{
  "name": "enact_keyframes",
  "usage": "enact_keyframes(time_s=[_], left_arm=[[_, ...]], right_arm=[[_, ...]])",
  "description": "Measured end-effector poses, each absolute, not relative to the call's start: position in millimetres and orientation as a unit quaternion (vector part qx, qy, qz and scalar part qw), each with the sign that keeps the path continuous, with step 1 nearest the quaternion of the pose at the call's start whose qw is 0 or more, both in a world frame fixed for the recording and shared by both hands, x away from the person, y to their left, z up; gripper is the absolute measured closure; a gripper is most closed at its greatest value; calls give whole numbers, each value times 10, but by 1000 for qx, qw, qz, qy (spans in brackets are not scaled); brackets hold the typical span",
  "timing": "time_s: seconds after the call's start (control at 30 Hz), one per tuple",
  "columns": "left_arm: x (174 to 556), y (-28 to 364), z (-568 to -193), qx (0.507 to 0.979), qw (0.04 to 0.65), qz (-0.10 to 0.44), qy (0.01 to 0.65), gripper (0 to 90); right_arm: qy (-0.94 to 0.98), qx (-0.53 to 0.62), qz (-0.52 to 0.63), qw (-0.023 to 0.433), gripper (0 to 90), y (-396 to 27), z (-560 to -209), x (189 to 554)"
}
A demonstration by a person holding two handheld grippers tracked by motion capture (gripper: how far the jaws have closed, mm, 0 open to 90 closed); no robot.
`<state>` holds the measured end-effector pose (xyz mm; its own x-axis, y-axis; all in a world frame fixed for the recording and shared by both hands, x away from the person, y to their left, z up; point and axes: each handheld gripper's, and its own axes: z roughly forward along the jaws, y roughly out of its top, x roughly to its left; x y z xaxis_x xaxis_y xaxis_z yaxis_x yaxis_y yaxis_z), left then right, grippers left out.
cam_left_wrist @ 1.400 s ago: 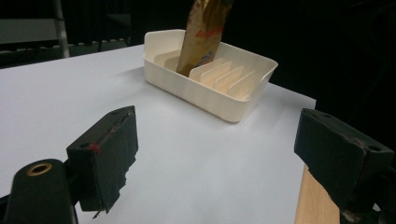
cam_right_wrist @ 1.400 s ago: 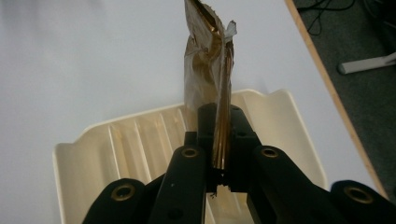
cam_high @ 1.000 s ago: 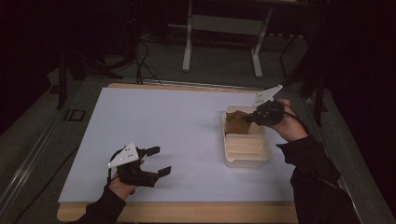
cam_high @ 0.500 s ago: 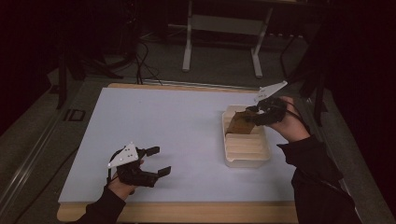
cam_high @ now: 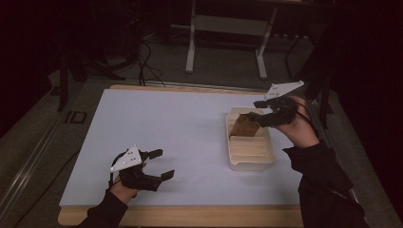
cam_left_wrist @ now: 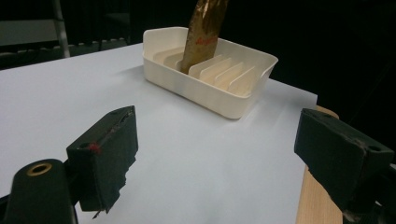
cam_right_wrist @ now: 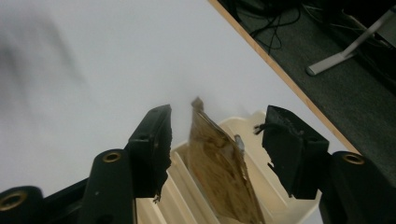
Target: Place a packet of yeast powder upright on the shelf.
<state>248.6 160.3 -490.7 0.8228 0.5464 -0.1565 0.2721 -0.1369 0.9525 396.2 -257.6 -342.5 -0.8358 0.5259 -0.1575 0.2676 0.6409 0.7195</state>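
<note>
Standing upright in a slot of the cream tray, brown packet resting free, right gripper jaws just opening around it without contact, left gripper idling wide open above the table

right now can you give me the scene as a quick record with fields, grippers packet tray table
packet: brown foil packet, standing tilted in a slot at the far end of the tray
tray: cream slotted tray, on the right side of the table
table: white top with a wooden edge
right gripper: jaws have just been opening; packet between them, pads clear of it
left gripper: open, nothing between the jaws, near the front left of the table
</note>
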Motion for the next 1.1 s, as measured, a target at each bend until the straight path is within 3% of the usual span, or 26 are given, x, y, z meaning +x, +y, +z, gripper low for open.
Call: enact_keyframes(time_s=[0.47, 1.1], left_arm=[[2479, 1594, -4910, 747, 595, 115, 273, 144], [2462, 1588, -4896, 747, 596, 116, 269, 144]], right_arm=[[861, 213, 428, 173, 146, -2479, -3442, 3565], [855, 190, 461, 144, 137, -2265, -3778, 3100]])
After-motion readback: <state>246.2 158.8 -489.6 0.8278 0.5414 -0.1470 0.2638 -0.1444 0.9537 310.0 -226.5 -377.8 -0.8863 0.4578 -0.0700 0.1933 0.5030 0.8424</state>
